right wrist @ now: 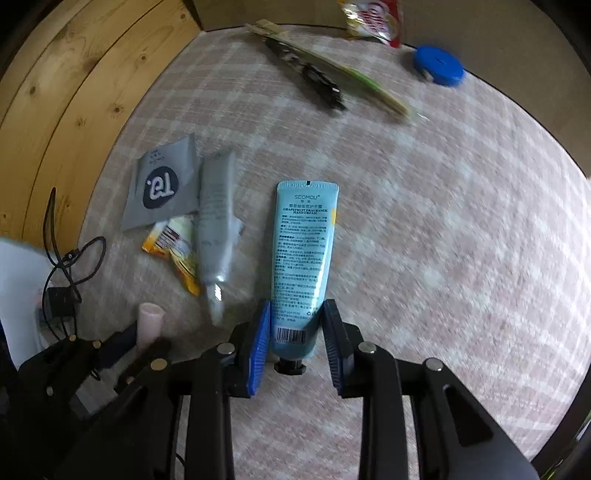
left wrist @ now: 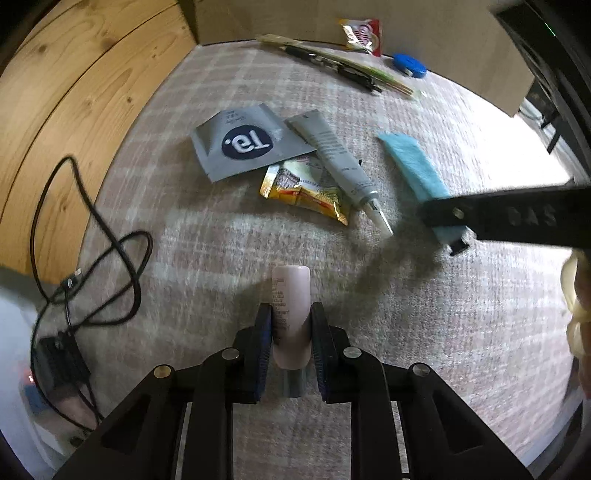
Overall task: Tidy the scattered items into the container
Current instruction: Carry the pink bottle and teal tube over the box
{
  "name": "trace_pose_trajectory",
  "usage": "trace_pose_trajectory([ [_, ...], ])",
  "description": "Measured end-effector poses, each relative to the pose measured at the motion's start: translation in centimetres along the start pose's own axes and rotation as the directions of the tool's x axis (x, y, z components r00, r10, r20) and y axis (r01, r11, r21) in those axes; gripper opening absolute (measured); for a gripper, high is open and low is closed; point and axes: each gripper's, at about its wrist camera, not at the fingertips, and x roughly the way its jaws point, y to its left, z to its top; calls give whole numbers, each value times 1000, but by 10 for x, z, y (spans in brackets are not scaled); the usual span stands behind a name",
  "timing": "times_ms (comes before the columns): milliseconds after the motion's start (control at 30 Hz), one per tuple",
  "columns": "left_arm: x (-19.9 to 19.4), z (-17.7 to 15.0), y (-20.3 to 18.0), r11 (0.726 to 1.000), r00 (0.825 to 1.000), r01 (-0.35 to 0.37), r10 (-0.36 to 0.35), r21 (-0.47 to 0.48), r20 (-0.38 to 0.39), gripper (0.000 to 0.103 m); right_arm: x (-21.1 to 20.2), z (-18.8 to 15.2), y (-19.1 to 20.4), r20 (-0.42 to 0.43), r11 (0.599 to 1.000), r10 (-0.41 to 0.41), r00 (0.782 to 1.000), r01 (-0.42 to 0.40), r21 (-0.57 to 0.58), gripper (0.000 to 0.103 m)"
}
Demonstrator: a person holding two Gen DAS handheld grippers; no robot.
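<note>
My left gripper (left wrist: 291,317) is shut on a pale pink tube (left wrist: 291,306) and holds it above the checked cloth; both show at lower left in the right wrist view (right wrist: 149,325). My right gripper (right wrist: 295,325) is shut on the cap end of a light blue hand cream tube (right wrist: 303,251); the tube also shows in the left wrist view (left wrist: 413,166). On the cloth lie a grey sachet (left wrist: 247,142), a grey tube (left wrist: 336,158) and a yellow packet (left wrist: 306,190).
At the far edge lie a black pen (left wrist: 332,66), wrapped chopsticks (left wrist: 354,66), a red snack packet (left wrist: 364,35) and a blue tape measure (left wrist: 410,65). A black cable (left wrist: 92,258) with a charger lies at left over a white container (right wrist: 18,280). A wooden board (left wrist: 74,103) borders the left side.
</note>
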Motion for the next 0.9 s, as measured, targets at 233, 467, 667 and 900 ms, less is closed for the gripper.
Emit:
trace_pose_trajectory([
  [233, -17, -13, -8, 996, 999, 35, -32, -87, 30, 19, -15, -36, -37, 44, 998, 36, 998, -38, 43, 27],
  [467, -43, -18, -55, 995, 996, 56, -49, -86, 80, 19, -53, -75, -83, 139, 993, 61, 988, -74, 91, 27],
  [667, -64, -14, -130, 996, 990, 93, -92, -4, 103, 19, -98, -116, -138, 223, 986, 52, 974, -86, 146, 27],
  [900, -90, -18, -246, 971, 972, 188, -206, 149, 110, 19, -160, -182, -229, 305, 963, -11, 952, -73, 261, 27],
])
